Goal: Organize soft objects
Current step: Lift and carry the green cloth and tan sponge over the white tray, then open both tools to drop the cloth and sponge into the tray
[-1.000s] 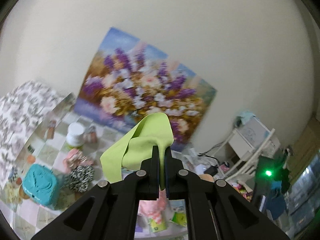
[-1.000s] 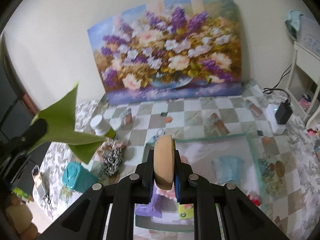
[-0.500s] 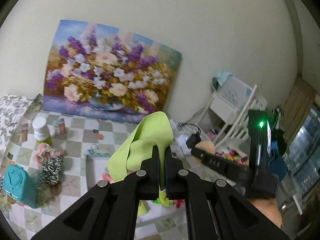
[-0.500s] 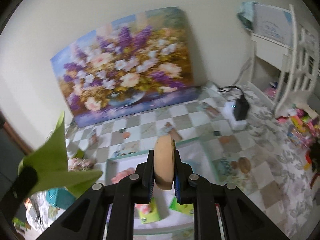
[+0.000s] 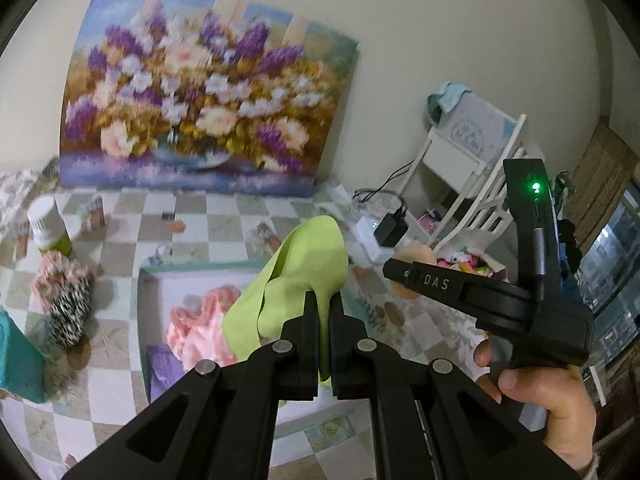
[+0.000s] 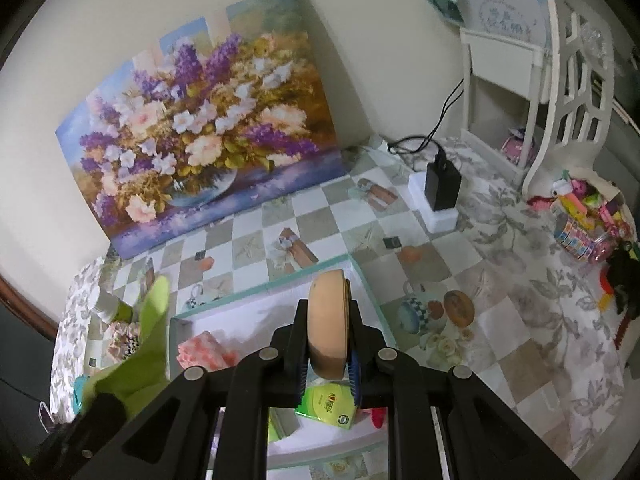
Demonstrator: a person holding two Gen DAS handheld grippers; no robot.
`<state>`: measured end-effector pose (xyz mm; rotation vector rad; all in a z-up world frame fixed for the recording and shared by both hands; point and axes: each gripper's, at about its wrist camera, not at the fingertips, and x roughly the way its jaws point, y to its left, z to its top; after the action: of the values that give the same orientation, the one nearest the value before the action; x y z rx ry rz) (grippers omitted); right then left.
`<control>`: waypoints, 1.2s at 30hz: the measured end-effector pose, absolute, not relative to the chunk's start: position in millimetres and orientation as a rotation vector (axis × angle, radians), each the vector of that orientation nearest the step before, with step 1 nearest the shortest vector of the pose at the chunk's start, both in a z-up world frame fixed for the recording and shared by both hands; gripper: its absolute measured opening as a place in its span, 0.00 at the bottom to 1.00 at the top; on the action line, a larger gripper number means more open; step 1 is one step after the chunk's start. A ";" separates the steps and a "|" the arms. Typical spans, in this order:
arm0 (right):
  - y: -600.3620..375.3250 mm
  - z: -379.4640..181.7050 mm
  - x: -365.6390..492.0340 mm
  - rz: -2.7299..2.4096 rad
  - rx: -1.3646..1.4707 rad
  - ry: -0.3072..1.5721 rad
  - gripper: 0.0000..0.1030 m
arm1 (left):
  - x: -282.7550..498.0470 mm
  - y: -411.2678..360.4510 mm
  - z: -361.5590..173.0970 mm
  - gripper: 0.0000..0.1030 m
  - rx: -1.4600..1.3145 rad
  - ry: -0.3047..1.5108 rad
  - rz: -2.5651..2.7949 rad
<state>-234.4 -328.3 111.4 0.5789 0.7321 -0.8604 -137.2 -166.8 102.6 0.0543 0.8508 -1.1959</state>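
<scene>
A lime-green cloth [image 5: 304, 276] is being gripped by the left gripper [image 5: 323, 312] and a tan sponge puff [image 6: 327, 324] by the right gripper [image 6: 329, 344] above the partly filled tray [image 6: 260, 290], while scrunchies [image 5: 66, 296] are being left outside at far left.

Grippers: we count two, the left gripper [image 5: 324, 320] and the right gripper [image 6: 328, 344].
Green cloths: we see one green cloth [image 5: 304, 276] between the left fingers.
Tan sponges: one tan sponge [image 6: 326, 332] between the right fingers.
Boxes: one white box [image 6: 360, 280] below both tools.
Pink cloths: one pink cloth [image 5: 200, 328] inside it.
Paintings: one flower painting [image 6: 200, 128] ahead of us.
White jars: one white jar [image 5: 48, 228], far left.
</scene>
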 end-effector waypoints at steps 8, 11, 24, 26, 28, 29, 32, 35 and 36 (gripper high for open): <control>-335.4 56.6 -203.9 -0.793 0.586 0.897 0.16 | -112.6 -179.2 67.2 0.04 0.085 0.952 -1.088; -333.1 47.7 -195.3 -0.769 0.585 0.926 0.17 | -108.2 -183.5 51.7 0.04 0.130 1.007 -1.044; -327.5 19.8 -176.1 -0.716 0.598 1.040 0.17 | -91.9 -184.9 -11.6 0.04 0.283 1.236 -0.844; -326.9 18.6 -175.6 -0.715 0.596 1.051 0.21 | -90.2 -184.3 -16.4 0.04 0.294 1.260 -0.823; -326.4 17.3 -174.8 -0.721 0.592 1.067 0.37 | -89.5 -183.5 -18.2 0.04 0.296 1.274 -0.816; -326.6 17.3 -174.6 -0.725 0.590 1.070 0.40 | -89.0 -183.4 -18.6 0.04 0.296 1.281 -0.813; -327.0 19.3 -174.7 -0.730 0.589 1.072 0.45 | -88.6 -183.6 -17.6 0.05 0.295 1.291 -0.811; -327.5 23.9 -175.9 -0.746 0.584 1.064 0.58 | -89.3 -184.4 -14.8 0.12 0.302 1.291 -0.812; -327.8 26.3 -176.6 -0.753 0.582 1.059 0.60 | -89.5 -184.5 -13.5 0.15 0.302 1.293 -0.814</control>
<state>-176.6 -327.8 26.3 0.5821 1.0588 -0.7528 -89.5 -184.5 -13.5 0.3019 1.2930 -0.8145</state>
